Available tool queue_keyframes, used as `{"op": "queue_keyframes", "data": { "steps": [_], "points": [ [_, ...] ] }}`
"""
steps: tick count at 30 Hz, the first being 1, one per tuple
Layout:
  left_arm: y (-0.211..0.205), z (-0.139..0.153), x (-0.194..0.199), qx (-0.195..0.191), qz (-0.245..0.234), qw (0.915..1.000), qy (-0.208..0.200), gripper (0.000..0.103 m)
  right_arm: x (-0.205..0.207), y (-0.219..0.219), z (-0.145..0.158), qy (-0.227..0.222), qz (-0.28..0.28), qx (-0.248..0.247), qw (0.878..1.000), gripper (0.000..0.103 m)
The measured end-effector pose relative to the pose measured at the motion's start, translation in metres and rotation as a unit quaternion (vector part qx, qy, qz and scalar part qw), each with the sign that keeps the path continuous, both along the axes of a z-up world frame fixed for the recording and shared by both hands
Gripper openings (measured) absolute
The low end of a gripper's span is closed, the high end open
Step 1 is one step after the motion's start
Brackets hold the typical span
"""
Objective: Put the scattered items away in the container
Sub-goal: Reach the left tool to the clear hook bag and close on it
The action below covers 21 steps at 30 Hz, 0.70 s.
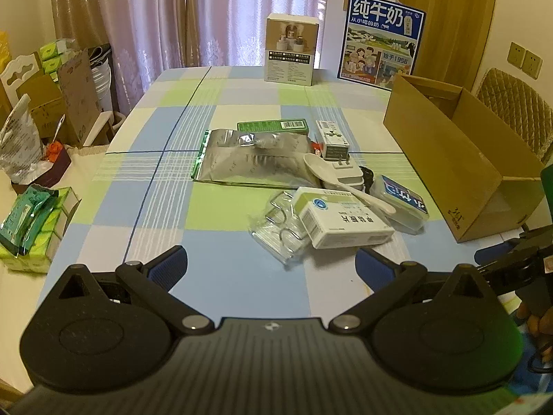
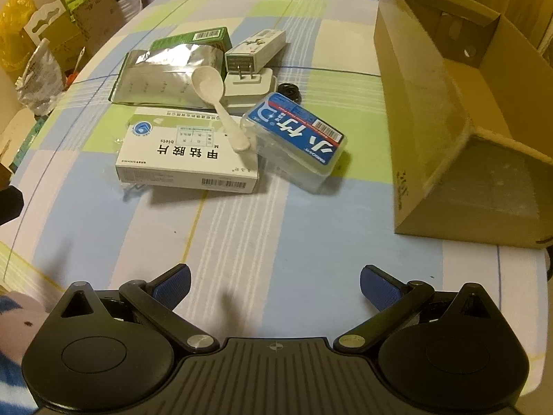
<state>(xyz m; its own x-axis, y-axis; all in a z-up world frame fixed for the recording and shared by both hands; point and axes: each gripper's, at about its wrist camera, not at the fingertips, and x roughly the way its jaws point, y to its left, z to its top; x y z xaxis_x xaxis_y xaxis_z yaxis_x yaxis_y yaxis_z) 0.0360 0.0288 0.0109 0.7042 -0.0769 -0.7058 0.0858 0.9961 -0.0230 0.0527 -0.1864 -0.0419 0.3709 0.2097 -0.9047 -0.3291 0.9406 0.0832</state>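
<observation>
Clear plastic case with blue label [image 2: 295, 136] lies ahead of the empty, wide-open right gripper [image 2: 274, 285], beside the brown cardboard box [image 2: 449, 110]; left gripper [image 1: 271, 264] likewise gapes, farther off.

At the upper right of the left wrist view, a blue milk carton [image 1: 380, 39] reads "纯牛奶", with "1956" lower down. Near the frame's middle in the right wrist view, a white medicine box [image 2: 188, 159] shows "甲钴胺片" upside down. To its right, a clear plastic case [image 2: 297, 135] carries a blue label reading "小竹". Other print is too small to read.
</observation>
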Motion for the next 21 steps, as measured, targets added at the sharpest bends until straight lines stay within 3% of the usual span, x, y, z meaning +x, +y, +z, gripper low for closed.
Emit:
{"op": "queue_keyframes", "data": {
  "steps": [10, 21],
  "points": [
    [0.006, -0.01, 0.013, 0.015, -0.013, 0.9997, 0.011, 0.102, 0.007, 0.007, -0.003, 0.003, 0.002, 0.003, 1.0, 0.101],
    [0.012, -0.023, 0.029, 0.034, -0.032, 0.9985, 0.027, 0.102, 0.018, 0.009, -0.007, 0.027, -0.013, 0.042, 0.999, 0.101]
  ]
}}
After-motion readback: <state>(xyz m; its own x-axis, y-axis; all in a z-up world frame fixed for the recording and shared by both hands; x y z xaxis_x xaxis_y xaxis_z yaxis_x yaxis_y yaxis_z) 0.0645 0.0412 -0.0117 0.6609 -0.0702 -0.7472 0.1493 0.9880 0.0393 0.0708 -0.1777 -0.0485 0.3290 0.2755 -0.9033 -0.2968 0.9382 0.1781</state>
